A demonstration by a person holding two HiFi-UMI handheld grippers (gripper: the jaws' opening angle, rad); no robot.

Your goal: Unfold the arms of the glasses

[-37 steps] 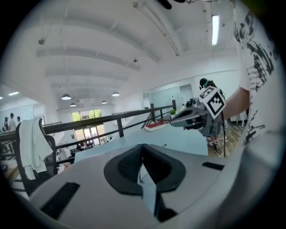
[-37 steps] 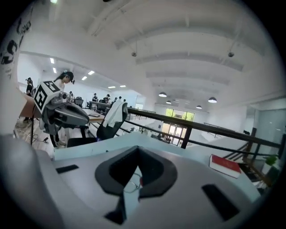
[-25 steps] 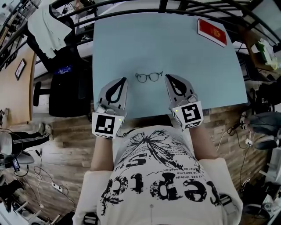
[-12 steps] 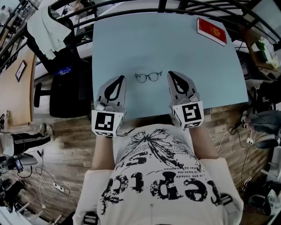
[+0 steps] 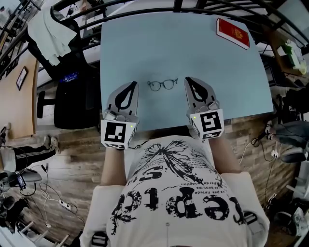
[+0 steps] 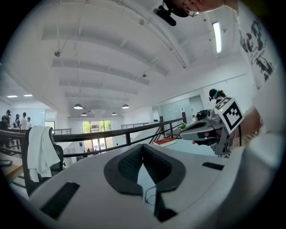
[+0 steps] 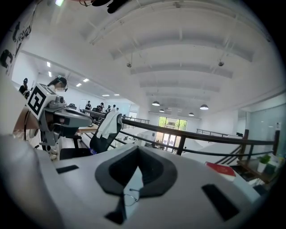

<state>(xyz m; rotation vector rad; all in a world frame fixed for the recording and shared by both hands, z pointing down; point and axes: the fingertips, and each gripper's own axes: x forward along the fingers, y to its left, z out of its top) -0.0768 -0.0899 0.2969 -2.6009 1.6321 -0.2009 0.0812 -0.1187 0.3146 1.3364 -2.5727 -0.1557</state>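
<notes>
A pair of thin dark round-rimmed glasses (image 5: 162,85) lies on the pale blue table (image 5: 169,43), near its front edge. How its arms stand is too small to tell. My left gripper (image 5: 133,85) rests just left of the glasses, its jaws shut and empty. Just right of them sits my right gripper (image 5: 187,80), also shut and empty. Neither touches the frame. In the left gripper view the shut left gripper (image 6: 143,146) shows a bit of the glasses' wire rim (image 6: 149,193) below its tips. The right gripper view shows the right gripper (image 7: 137,148) shut above the glasses' rim (image 7: 130,197).
A red book (image 5: 233,34) lies at the table's far right corner. A black office chair (image 5: 72,91) with a white garment (image 5: 48,34) stands left of the table. A dark railing (image 5: 145,6) runs behind the far edge. The person's torso is at the near edge.
</notes>
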